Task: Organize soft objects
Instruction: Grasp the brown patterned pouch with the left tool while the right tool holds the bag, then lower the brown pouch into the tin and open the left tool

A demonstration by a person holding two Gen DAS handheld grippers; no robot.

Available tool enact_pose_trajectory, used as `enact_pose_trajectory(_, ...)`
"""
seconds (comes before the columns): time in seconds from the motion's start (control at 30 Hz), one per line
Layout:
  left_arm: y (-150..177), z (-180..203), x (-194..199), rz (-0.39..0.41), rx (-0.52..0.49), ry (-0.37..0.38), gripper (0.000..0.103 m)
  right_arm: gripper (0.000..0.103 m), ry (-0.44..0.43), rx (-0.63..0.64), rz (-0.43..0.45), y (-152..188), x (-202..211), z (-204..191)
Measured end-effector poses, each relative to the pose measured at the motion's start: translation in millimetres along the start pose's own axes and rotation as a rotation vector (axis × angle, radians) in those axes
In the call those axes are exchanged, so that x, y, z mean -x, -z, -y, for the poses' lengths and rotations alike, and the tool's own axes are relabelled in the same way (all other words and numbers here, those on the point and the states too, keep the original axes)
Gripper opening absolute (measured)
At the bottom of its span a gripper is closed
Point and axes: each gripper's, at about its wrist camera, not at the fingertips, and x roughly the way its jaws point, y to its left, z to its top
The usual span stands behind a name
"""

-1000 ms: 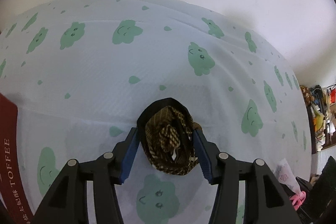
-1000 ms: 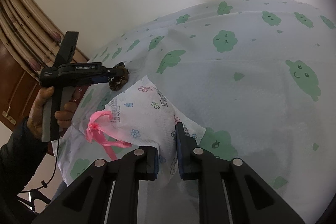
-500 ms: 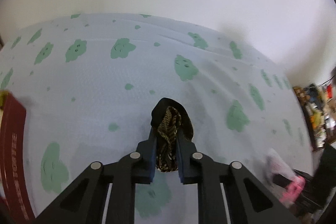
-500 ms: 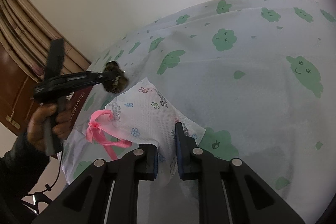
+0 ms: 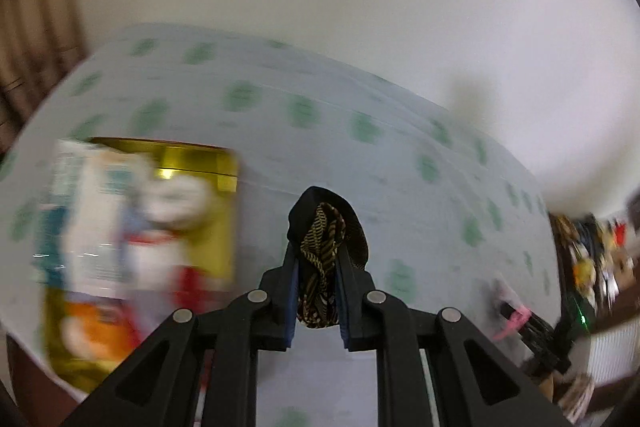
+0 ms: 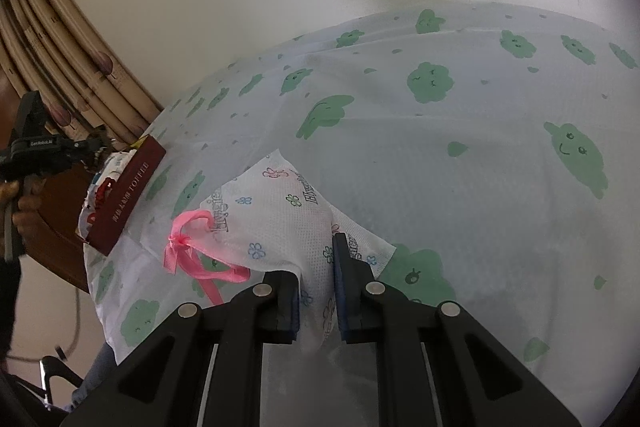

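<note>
We have the left gripper (image 5: pixel 316 291) clamped on a black-and-gold patterned scrunchie (image 5: pixel 324 259), held above the cloud-print sheet (image 5: pixel 360 155), just right of the gold tin (image 5: pixel 192 163) at far left, already holding blurry soft items. Right gripper (image 6: pixel 316 291) pinches the white floral pouch (image 6: pixel 272 219) with pink ribbon (image 6: pixel 188 239), lying near on the sheet. Judging roughly: 2 items left to stow.

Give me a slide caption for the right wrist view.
Right claw shut on white drawstring pouch atop cloud-print cloth.
</note>
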Motion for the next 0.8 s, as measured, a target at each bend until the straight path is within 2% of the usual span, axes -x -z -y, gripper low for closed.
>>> enact_pose_trajectory(0.1,-12,-40,10,0.013,0.049,-0.057,0.016,0.013,0.000,-0.002,0.000,0,0,0)
enact_pose_trajectory(0.23,-21,-74,6,0.017,0.081,-0.101,0.016,0.013,0.006,0.002,-0.002,-1,0,-1)
enact_pose_trajectory(0.43,-30,-104,-11,0.014,0.118,-0.118,0.016,0.013,0.010,0.005,-0.003,-1,-1,-1)
enact_pose_trajectory(0.53,-32,-118,-26,-0.013,0.130,-0.120,0.016,0.013,0.010,0.006,-0.004,-1,-2,-1)
enact_pose_trajectory(0.6,-31,-123,-32,-0.021,0.139,-0.116,0.018,0.013,0.011,0.007,-0.004,-1,-1,-1)
enact_pose_trajectory(0.73,-32,-127,-37,-0.005,0.116,-0.148,0.036,0.013,0.009,0.006,-0.005,-2,-2,0)
enact_pose_trajectory(0.8,-32,-127,-36,-0.003,0.107,-0.153,0.036,0.013,0.008,0.004,-0.006,-2,-2,0)
